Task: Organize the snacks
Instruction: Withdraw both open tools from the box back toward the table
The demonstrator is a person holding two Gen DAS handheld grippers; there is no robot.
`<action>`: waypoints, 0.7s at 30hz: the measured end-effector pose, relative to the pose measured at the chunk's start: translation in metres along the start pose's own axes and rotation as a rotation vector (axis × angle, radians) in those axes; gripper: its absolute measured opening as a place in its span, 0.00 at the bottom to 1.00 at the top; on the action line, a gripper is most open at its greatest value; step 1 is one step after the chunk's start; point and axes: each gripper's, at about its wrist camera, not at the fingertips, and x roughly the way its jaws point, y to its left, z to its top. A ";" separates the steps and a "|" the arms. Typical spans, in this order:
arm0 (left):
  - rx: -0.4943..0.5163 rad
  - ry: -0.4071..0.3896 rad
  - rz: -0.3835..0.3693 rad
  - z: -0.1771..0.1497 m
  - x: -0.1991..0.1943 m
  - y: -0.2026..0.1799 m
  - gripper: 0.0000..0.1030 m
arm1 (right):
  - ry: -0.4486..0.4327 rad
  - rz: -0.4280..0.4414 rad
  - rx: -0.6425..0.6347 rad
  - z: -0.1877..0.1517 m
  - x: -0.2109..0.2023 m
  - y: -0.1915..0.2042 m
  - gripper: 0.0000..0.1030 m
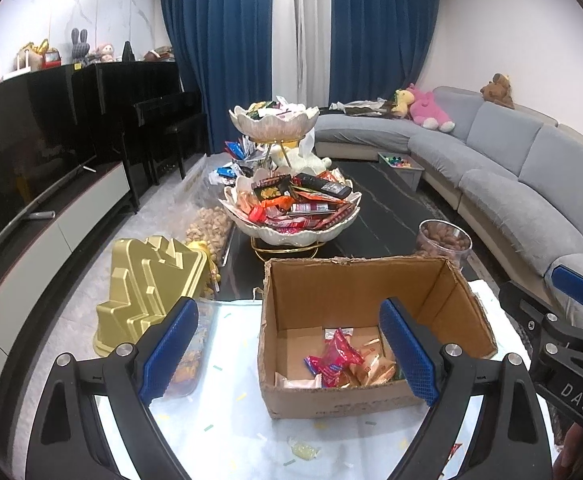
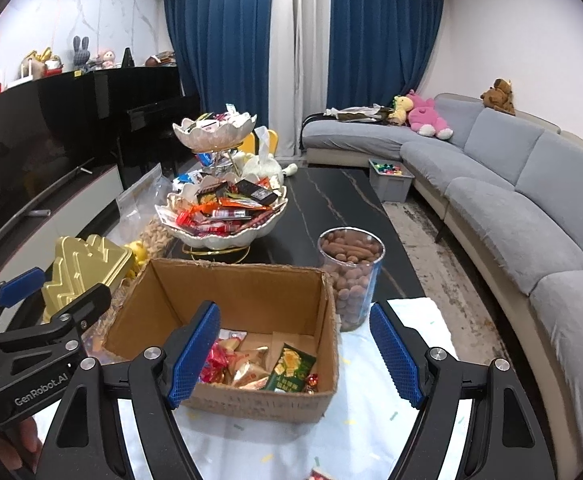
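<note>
Snacks: a small lot of wrapped packets (image 1: 341, 360) lies on the floor of the box (image 1: 467, 312), gathered toward its near wall. The right wrist view shows red, tan and 1 green packet (image 2: 290, 368) among them. The box is mostly unfilled; its far half shows bare cardboard.

Box: open-topped, standing on the pale cloth (image 1: 231, 432) at the near end of the table (image 2: 355, 196). Just beside its far right corner stands a clear jar (image 2: 351, 276) of brown snacks. At its left stands a gold tin (image 1: 147, 292).

Beyond the box, toward the middle of the table, a 2-tier stand: the lower dish (image 1: 295, 234) is heaped with packets, the upper dish (image 1: 273, 122) also loaded. More packets and a bag of nuts (image 1: 207, 228) lie along the table's left edge. 1 stray sweet (image 1: 303, 450) rests on the cloth at the near edge.

Tools: left gripper (image 1: 287, 354) released, jaws wide, nothing between them. Right gripper (image 2: 293, 358) likewise released and empty. Both hover in front of the box, pointing down toward it.

Assessment: sorting appears begun, not advanced. Which container is the intended destination cannot be told; most of the loose stock on the table remains unhandled.
</note>
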 end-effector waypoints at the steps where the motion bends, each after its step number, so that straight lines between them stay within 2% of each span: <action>1: 0.004 -0.004 0.000 -0.001 -0.003 0.000 0.90 | -0.002 -0.003 0.002 -0.001 -0.003 0.000 0.76; 12: 0.038 -0.026 0.000 -0.015 -0.026 -0.001 0.90 | -0.014 -0.043 0.025 -0.017 -0.029 -0.005 0.76; 21: 0.038 0.002 -0.015 -0.044 -0.028 0.003 0.90 | -0.021 -0.087 0.079 -0.049 -0.042 -0.007 0.76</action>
